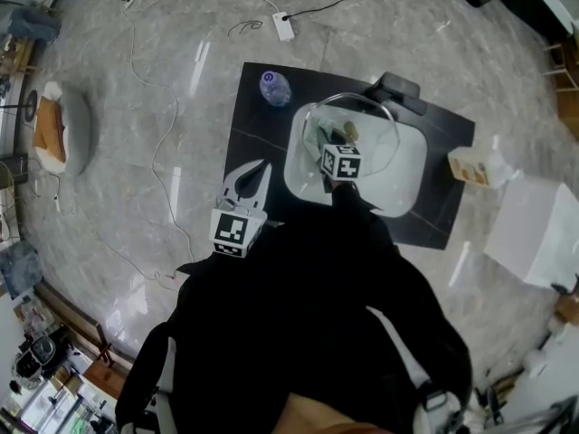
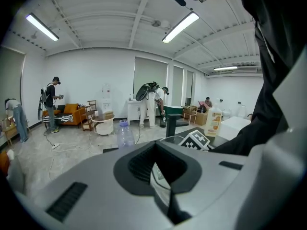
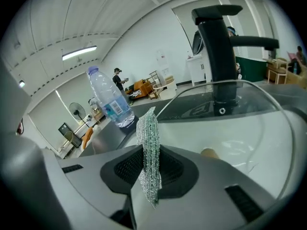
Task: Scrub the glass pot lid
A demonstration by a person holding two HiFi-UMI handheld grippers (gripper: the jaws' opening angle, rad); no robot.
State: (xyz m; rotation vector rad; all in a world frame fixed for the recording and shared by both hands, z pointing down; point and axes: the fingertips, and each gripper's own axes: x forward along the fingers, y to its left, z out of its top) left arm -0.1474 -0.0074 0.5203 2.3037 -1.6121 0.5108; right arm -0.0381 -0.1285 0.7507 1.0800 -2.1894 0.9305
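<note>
The glass pot lid (image 1: 364, 123) leans inside a white basin (image 1: 407, 165) on a black table; in the right gripper view its clear pane (image 3: 249, 114) curves just ahead of the jaws. My right gripper (image 1: 331, 145) hangs over the basin's left half, shut on a silvery-green mesh scrubbing pad (image 3: 149, 143) that stands upright between its jaws (image 3: 149, 176). A tan knob (image 3: 209, 153) shows just past them. My left gripper (image 1: 253, 177) is held left of the basin over the table's near-left corner; its jaws (image 2: 160, 181) look shut with nothing in them.
A black faucet (image 1: 398, 89) rises behind the basin. A clear water bottle (image 1: 275, 89) stands at the table's far left corner. An orange-labelled bottle (image 1: 471, 165) lies at the right end, beside a white box (image 1: 536, 229). Cables and a power strip (image 1: 283, 27) cross the floor.
</note>
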